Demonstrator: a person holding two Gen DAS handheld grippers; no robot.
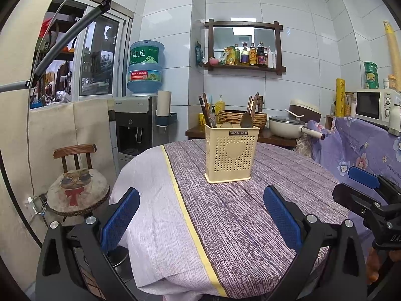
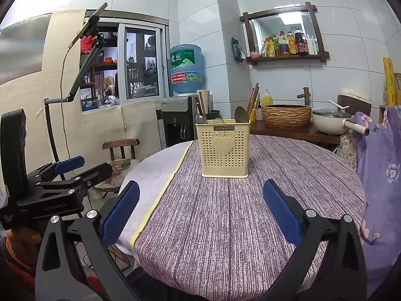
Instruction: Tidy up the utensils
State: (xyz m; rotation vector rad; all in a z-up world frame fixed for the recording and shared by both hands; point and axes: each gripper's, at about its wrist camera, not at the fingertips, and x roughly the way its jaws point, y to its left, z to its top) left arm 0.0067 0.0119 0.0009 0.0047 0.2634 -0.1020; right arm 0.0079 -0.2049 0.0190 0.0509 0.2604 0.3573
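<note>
A cream perforated utensil holder (image 1: 231,153) (image 2: 223,149) with a heart on its front stands upright on the round table (image 1: 238,215) (image 2: 225,220). Chopsticks (image 1: 206,111) (image 2: 252,100) and spoons (image 1: 246,120) (image 2: 240,114) stick up out of it. My left gripper (image 1: 200,215) hangs open over the near part of the table, well short of the holder, nothing between its blue pads. My right gripper (image 2: 200,213) is open too and empty, at a like distance. Each gripper shows at the edge of the other's view: the right gripper (image 1: 368,188), the left gripper (image 2: 75,168).
The table wears a purple striped cloth with a white part (image 1: 150,200) on its left. A wooden chair (image 1: 76,183) stands left of it. Behind are a water dispenser (image 1: 140,120), a counter with a woven basin (image 1: 241,119) and a pan (image 1: 288,126), and a microwave (image 1: 376,106).
</note>
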